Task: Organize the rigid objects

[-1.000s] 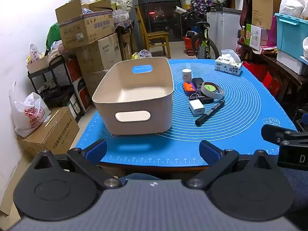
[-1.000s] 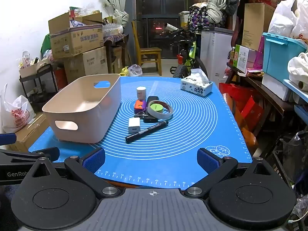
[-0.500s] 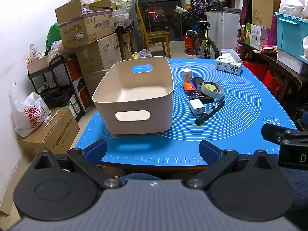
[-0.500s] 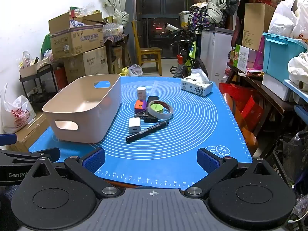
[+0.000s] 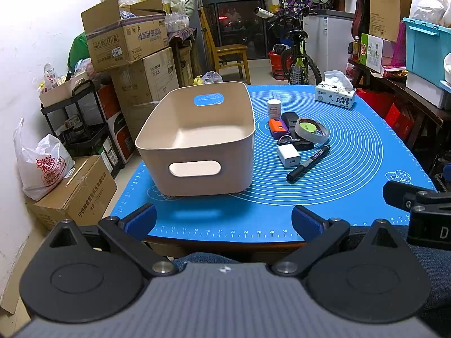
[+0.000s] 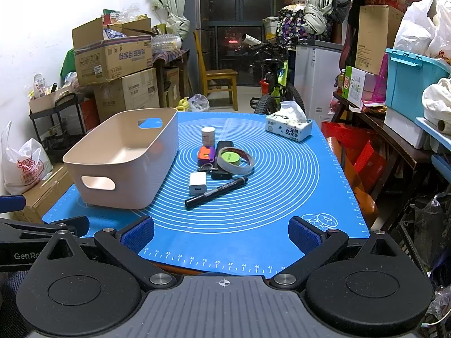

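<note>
Both grippers are wide apart and empty: the left gripper (image 5: pixel 224 217) and right gripper (image 6: pixel 221 232) hover at the near edge of the desk (image 6: pixel 324 174), short of the work. On the blue mat, the beige bin (image 6: pixel 124 157) stands empty at left. Just beside it lie the marker (image 6: pixel 215 191), white charger (image 6: pixel 197 183) and tape roll (image 6: pixel 235 160), clustered within easy reach for transfer.

Matt plastic bin (image 5: pixel 197 140), smooth blue mat (image 5: pixel 352 197)

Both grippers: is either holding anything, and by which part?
Nothing is held. The left gripper and right gripper are open, short of the marker and bin.
</note>
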A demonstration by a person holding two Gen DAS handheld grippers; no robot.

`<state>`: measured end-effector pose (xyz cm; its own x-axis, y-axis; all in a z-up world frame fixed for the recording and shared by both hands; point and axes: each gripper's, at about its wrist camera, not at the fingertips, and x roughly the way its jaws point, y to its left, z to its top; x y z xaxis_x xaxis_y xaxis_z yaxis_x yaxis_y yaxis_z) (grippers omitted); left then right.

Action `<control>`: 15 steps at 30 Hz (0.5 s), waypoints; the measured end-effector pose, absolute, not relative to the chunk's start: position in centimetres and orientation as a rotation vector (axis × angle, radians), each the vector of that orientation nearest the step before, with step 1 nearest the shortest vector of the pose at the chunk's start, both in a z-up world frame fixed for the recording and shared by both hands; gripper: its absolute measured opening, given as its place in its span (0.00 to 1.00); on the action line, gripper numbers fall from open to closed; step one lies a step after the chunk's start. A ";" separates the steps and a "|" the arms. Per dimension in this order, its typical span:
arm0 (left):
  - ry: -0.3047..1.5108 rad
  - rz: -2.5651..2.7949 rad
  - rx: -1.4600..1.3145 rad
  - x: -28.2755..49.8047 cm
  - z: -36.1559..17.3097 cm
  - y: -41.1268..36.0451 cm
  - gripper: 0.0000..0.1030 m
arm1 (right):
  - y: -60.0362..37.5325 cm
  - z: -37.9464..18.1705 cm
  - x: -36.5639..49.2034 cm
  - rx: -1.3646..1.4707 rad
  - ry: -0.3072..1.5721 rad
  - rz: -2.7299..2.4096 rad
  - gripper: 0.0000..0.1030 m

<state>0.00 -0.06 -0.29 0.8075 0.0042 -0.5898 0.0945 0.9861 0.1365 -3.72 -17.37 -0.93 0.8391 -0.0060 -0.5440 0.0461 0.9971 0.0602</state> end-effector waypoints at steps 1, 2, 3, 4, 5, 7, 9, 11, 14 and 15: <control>0.630 -0.048 0.162 0.0 -0.3 -0.1 0.98 | -17.4 -0.9 -3.7 0.072 0.575 -0.028 0.98; 0.630 -0.047 0.162 0.0 -0.3 -0.1 0.98 | -17.4 -0.9 -3.7 0.072 0.574 -0.027 0.98; 0.630 -0.046 0.162 0.0 -0.3 -0.1 0.98 | -17.4 -0.9 -3.7 0.072 0.575 -0.027 0.98; 0.630 -0.045 0.161 0.2 -0.5 0.1 0.98 | -17.4 -0.9 -3.7 0.072 0.574 -0.027 0.98; 0.630 -0.044 0.159 0.1 -0.5 0.2 0.98 | -17.4 -0.9 -3.8 0.073 0.574 -0.026 0.98; 0.631 -0.043 0.157 0.1 -0.4 0.3 0.98 | -17.4 -0.9 -3.7 0.074 0.573 -0.026 0.98; 0.630 -0.043 0.158 0.1 -0.4 0.3 0.98 | -17.4 -0.9 -3.7 0.072 0.573 -0.027 0.98; 0.629 -0.043 0.158 0.1 -0.5 0.3 0.98 | -17.4 -0.9 -3.7 0.072 0.573 -0.027 0.98; 0.631 -0.042 0.157 0.1 -0.4 0.2 0.98 | -17.4 -0.9 -3.7 0.073 0.573 -0.027 0.98; 0.631 -0.042 0.158 0.1 -0.4 0.2 0.98 | -17.4 -0.9 -3.7 0.073 0.573 -0.027 0.98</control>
<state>0.07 0.23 -0.40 0.8072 0.0085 -0.5903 0.0874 0.9871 0.1338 -3.73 -17.40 -0.95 0.8398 -0.0049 -0.5429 0.0457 0.9971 0.0617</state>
